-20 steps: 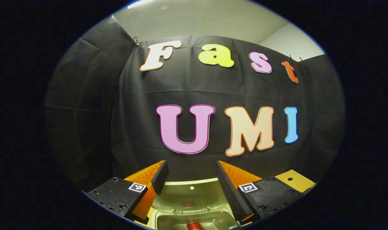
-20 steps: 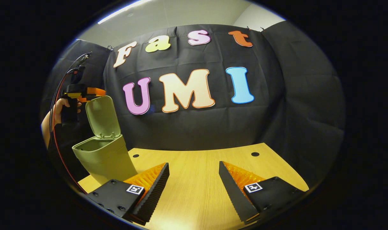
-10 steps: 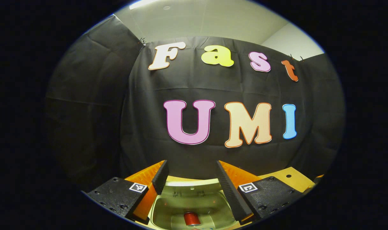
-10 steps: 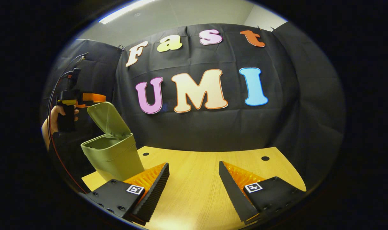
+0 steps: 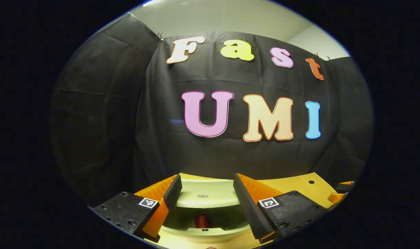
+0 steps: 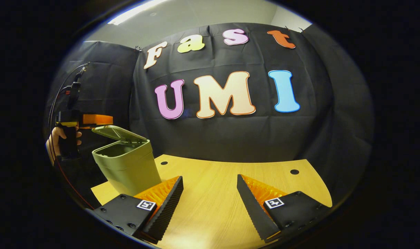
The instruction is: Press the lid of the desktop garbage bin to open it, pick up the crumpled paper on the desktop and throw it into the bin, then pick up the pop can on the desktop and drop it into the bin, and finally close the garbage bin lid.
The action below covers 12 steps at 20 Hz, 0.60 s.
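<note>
The olive-green garbage bin (image 6: pixel 128 166) stands at the left of the wooden table, its lid (image 6: pixel 119 133) tipped far down and still ajar. In the left gripper view the lid (image 5: pixel 204 193) lies just beyond my open left gripper (image 5: pixel 206 190), and the red pop can (image 5: pixel 203 220) shows inside the bin through the gap under it. The left gripper (image 6: pixel 92 120), held by a hand (image 6: pixel 59 138), rests at the lid's raised edge in the right gripper view. My right gripper (image 6: pixel 210 193) hovers open over the table with nothing between its fingers.
The wooden table (image 6: pixel 213 183) stretches ahead of the right gripper, with small round holes at its back (image 6: pixel 294 172). Black cloth walls close the booth behind and on both sides. A red cable (image 6: pixel 63 173) hangs from the left gripper.
The lid has swung down from nearly upright to almost flat over the bin, with the left gripper following it down. The right gripper has barely moved.
</note>
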### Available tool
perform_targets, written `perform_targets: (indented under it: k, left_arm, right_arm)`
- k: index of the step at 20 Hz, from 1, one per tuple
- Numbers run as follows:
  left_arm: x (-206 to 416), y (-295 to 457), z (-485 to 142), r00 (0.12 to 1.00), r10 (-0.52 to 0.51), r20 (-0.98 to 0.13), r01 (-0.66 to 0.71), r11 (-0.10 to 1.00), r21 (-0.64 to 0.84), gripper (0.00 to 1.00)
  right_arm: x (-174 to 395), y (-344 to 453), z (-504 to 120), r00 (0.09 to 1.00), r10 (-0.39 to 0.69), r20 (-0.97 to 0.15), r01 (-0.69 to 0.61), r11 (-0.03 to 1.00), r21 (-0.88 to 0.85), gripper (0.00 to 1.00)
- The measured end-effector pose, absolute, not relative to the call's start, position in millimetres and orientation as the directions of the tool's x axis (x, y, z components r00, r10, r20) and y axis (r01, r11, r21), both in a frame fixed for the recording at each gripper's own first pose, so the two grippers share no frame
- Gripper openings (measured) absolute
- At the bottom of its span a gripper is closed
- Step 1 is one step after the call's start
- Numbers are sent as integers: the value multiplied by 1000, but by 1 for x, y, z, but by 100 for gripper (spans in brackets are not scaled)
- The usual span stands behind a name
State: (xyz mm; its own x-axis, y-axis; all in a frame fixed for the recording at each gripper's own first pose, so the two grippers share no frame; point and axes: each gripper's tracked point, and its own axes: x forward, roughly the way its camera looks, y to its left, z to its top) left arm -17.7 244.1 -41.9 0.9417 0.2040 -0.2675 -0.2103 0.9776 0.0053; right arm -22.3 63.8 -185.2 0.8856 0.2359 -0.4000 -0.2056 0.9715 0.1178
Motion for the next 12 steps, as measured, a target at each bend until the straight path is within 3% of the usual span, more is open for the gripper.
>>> perform_targets:
  k: [4, 12]
  left_arm:
    - [-29, 239, -70, 925, 211, -317, -217, 976, 14, 87]
    - [-42, 235, -108, 903, 218, -372, -233, 972, 3, 90]
  right_arm:
    - [-24, 67, -191, 878, 247, -411, -221, 969, 110, 98]
    - [-23, 64, -198, 871, 244, -426, -216, 970, 114, 98]
